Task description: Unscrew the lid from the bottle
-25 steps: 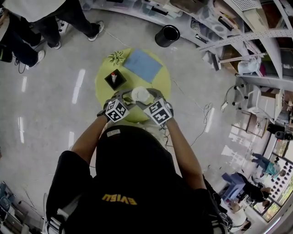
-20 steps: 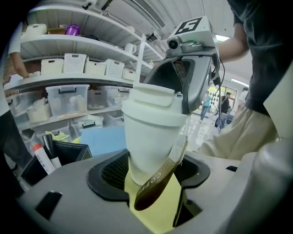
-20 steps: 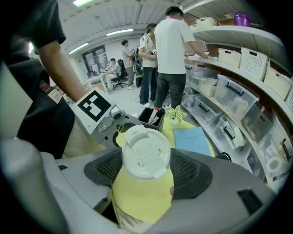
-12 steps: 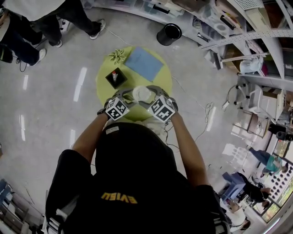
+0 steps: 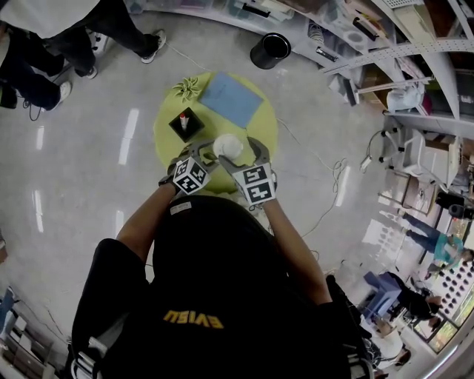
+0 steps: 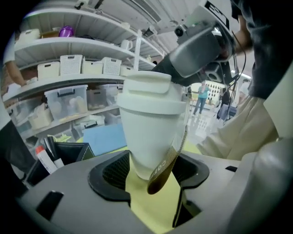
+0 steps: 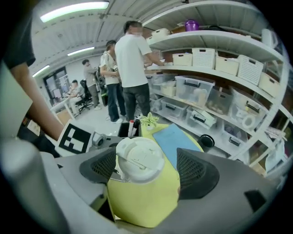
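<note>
Logged one table [image 5: 167, 141], one bottle [image 5: 228, 148], one blue mat [image 5: 231, 100], one plant [image 5: 186, 89], one black holder [image 5: 185, 126], one bin [image 5: 269, 50].

Bright, even indoor light comes from ceiling strip lamps [image 7: 75, 11], which leave pale glare streaks on the glossy floor [image 5: 127, 137]. Shadows are faint. The white bottle [image 6: 151, 119] is evenly lit. All views bow at the edges. Both gripper views darken at the corners and go soft in the nearest foreground.
</note>
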